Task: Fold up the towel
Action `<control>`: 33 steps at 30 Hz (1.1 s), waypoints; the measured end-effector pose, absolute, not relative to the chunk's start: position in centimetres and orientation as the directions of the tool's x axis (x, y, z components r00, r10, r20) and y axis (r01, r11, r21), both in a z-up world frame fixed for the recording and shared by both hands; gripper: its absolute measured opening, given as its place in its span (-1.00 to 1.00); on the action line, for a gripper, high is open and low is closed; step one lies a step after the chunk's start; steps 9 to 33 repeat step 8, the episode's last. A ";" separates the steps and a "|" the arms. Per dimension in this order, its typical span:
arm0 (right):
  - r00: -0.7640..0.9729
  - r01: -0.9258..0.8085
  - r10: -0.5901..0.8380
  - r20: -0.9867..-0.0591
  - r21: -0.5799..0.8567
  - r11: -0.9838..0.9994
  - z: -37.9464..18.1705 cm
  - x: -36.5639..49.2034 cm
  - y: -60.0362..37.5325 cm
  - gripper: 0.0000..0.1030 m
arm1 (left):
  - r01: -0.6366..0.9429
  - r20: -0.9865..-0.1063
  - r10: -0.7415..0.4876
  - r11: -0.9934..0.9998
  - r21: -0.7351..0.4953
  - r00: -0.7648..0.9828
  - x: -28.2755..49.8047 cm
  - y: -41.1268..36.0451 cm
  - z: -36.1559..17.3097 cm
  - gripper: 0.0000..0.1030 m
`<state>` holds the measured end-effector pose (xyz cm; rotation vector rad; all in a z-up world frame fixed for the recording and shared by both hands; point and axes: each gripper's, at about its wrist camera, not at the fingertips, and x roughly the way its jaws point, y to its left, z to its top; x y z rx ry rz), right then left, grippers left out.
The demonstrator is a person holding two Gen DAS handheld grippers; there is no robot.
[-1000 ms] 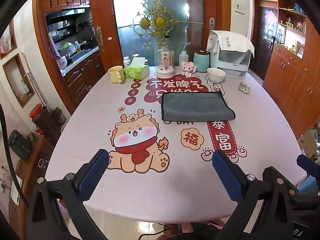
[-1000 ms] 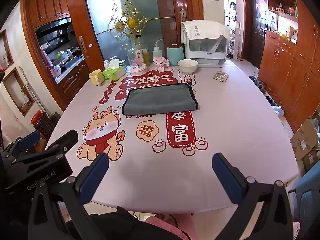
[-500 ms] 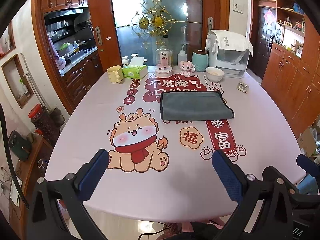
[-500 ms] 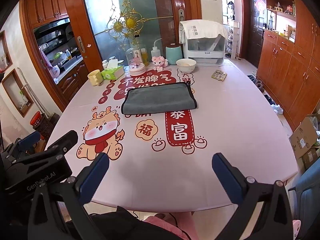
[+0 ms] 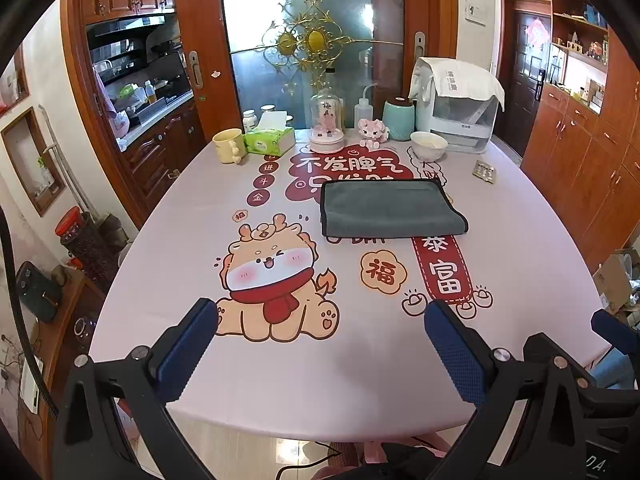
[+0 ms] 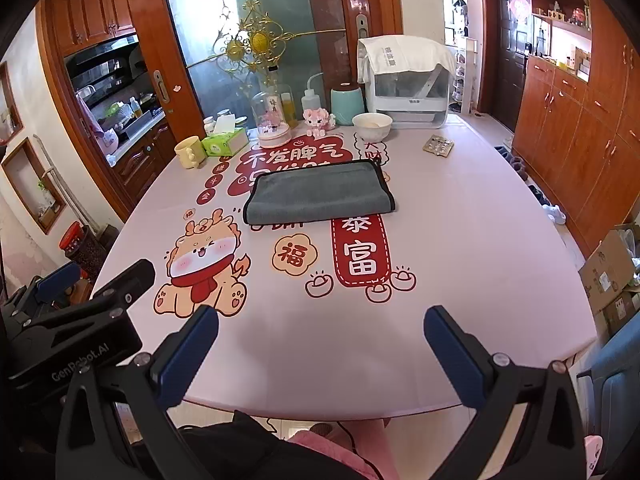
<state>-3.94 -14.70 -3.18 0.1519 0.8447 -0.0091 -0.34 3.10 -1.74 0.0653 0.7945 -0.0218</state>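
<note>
A grey towel (image 5: pixel 390 208) lies folded flat on the middle of the pink table (image 5: pixel 280 380), over the red printed characters; it also shows in the right wrist view (image 6: pixel 318 194). My left gripper (image 5: pixel 320 316) is open and empty, held above the table's near edge, well short of the towel. My right gripper (image 6: pixel 320 320) is open and empty too, also at the near edge. The left gripper's body (image 6: pixel 76 328) shows at the lower left of the right wrist view.
Along the table's far edge stand a yellow mug (image 5: pixel 229 146), a green tissue box (image 5: pixel 269 140), a glass dome (image 5: pixel 327 124), a pink toy (image 5: pixel 373 131), a teal jar (image 5: pixel 398 118), a white bowl (image 5: pixel 429 145) and a white appliance (image 5: pixel 460 108). A blister pack (image 5: pixel 485 171) lies right.
Both views have shifted slightly; the towel sits a little nearer and lower in frame. Both grippers stay open, and the towel has not moved on the table.
</note>
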 end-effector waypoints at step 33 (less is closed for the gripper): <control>0.663 0.073 0.051 -0.747 0.132 0.989 -3.2 -4.1 -14.7 1.00 | 0.048 -0.715 0.001 0.998 0.049 0.699 -0.6 3.1 -2.0 0.99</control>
